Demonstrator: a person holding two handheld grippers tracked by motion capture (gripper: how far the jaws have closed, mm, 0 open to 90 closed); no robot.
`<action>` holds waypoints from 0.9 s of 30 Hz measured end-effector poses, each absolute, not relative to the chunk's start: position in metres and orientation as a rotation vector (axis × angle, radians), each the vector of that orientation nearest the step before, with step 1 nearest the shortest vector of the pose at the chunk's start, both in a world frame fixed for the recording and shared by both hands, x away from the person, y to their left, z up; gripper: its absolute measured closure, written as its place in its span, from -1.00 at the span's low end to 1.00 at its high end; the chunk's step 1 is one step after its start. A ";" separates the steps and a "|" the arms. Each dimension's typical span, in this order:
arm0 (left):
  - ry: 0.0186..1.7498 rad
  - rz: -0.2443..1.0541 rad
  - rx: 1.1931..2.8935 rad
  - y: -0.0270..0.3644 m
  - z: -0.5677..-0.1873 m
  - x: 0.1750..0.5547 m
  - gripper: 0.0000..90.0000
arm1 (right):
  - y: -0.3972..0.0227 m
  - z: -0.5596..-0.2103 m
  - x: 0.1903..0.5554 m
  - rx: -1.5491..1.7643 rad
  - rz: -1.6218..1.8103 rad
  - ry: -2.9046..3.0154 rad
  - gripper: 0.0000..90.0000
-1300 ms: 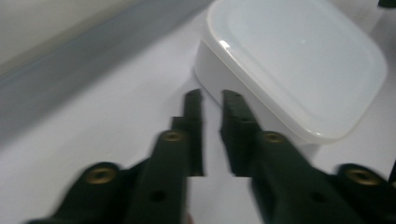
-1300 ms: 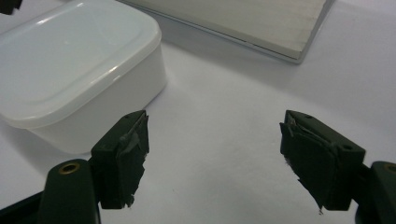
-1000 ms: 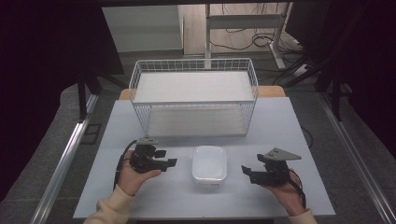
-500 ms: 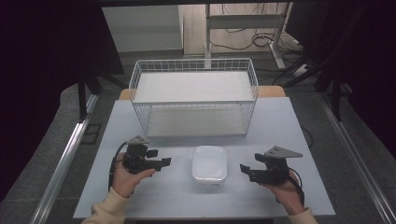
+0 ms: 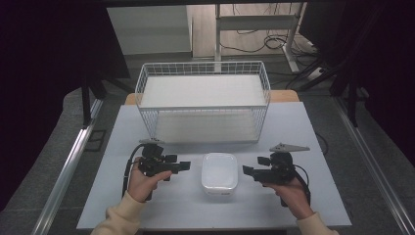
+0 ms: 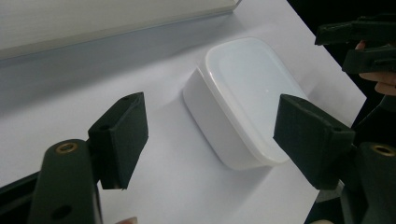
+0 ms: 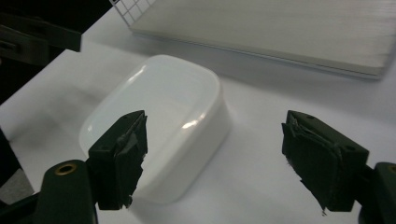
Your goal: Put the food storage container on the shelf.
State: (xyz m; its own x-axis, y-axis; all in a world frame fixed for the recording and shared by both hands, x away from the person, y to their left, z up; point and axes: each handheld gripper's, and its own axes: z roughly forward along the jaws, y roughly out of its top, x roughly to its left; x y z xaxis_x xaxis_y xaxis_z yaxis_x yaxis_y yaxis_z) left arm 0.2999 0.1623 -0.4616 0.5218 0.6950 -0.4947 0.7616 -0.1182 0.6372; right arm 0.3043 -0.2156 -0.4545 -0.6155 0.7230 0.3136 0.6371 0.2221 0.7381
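The left claw (image 6: 210,135), jaws just opened wide, frames the white box (image 6: 245,100), untouched.

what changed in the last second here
The left gripper has just been opening its jaws; they now stand wide with nothing between them, and it has edged slightly away from the white container. The right gripper shifted only slightly and is open, apart from the container. The container and the wire basket stayed put.

white wire basket (image 5: 203,105), pale table (image 5: 176,215)

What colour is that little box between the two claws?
The box is plain glossy white, clearest in the right gripper view.
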 end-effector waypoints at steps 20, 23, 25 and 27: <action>1.238 -0.310 1.794 0.135 -0.487 0.317 -0.29 | -0.193 -0.478 0.318 1.540 1.464 2.442 -0.32; 1.229 -0.339 1.815 0.131 -0.492 0.318 -0.27 | -0.194 -0.483 0.319 1.566 1.459 2.443 -0.28; 1.242 -0.331 1.810 0.130 -0.494 0.319 -0.26 | -0.194 -0.484 0.319 1.573 1.461 2.445 -0.27; 1.251 -0.335 1.791 0.128 -0.497 0.321 -0.25 | -0.193 -0.486 0.319 1.578 1.459 2.447 -0.25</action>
State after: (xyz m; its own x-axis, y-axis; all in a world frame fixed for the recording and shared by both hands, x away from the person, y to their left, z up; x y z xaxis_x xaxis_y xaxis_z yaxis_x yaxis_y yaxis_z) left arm 0.3211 0.1284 -0.4971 0.4521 0.6107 -0.6501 0.8537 -0.0853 0.5137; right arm 0.3191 -0.1934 -0.4856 -0.5257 0.6741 0.5190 0.7770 0.1320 0.6155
